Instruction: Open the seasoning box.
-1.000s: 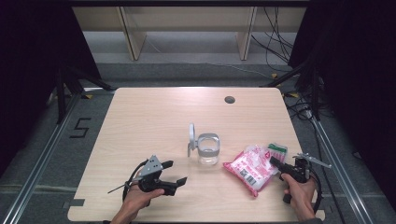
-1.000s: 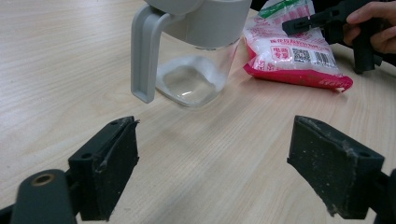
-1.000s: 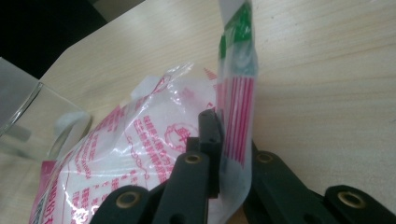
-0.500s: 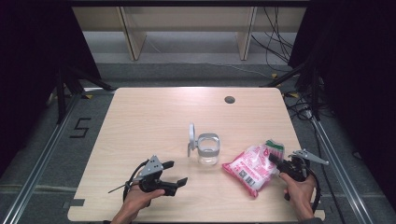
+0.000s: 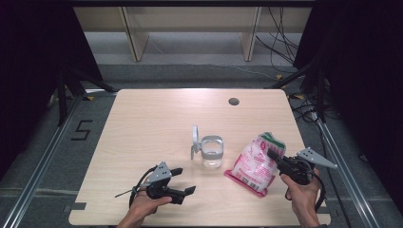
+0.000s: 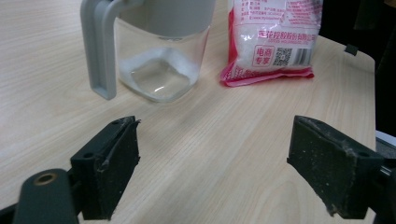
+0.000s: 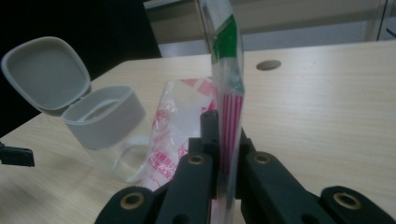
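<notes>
At the left of the high view our left tongs (image 5: 186,180) rest low on the bench (image 5: 142,123) with the jaws standing wide apart and nothing between them. Just ahead of them stands a clear jar (image 5: 211,153) with a grey collar and a hinged grey lid (image 5: 195,137) tipped up (its hollow inside faces us in the right gripper view). To the right of it is the bag (image 5: 256,161), pink and white plastic with a green top edge, pinched at its upper right side by our right tongs (image 5: 272,154), which are clamped shut on it.

The left gripper view adds the bag's lower end (image 6: 271,42), with a barcode, a square code and a red seal resting on the bench. The right gripper view shows the gripped edge (image 7: 229,93) standing up between the jaws.

The bag's long axis slants from near-left, on the bench, up to the green end at far-right.
</notes>
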